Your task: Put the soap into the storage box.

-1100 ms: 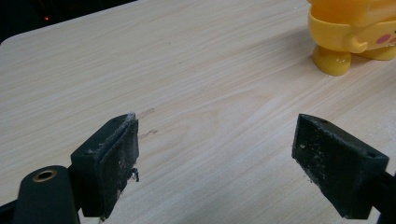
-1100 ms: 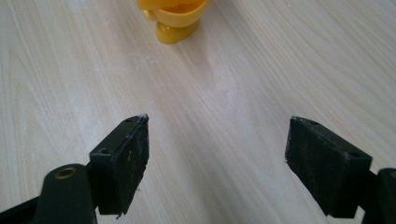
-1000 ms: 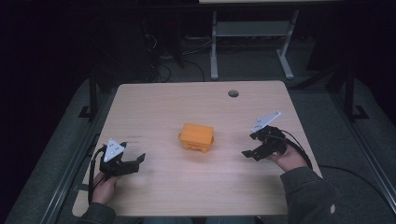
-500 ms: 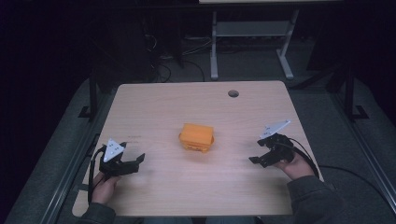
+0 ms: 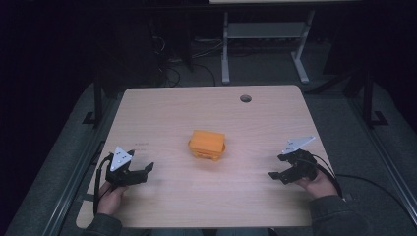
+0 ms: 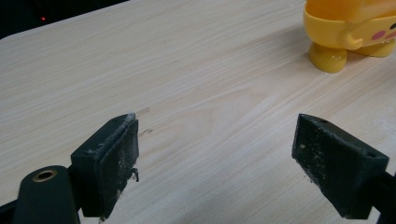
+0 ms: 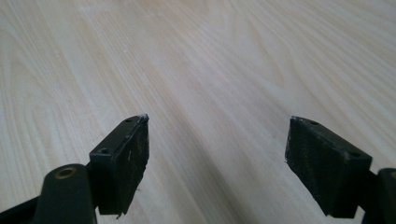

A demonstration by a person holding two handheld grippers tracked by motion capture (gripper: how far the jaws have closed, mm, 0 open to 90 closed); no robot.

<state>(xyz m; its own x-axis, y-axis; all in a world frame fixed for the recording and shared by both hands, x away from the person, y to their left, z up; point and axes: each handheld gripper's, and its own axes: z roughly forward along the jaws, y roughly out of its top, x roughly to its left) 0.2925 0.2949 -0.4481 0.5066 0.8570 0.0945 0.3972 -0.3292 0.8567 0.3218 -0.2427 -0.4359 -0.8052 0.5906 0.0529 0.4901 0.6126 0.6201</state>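
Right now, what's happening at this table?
A person sits at a wooden table with a gripper in each hand. The left gripper and right gripper rest near the table's front corners, jaws open, holding nothing. An orange-yellow toy container stands untouched mid-table between them. No grasp has begun.

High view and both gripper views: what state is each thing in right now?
Left gripper: open, holding nothing, low over the table.
Right gripper: open, holding nothing, near the right edge.
Orange toy: standing mid-table, touched by neither gripper.
Table: bare wood around the toy.
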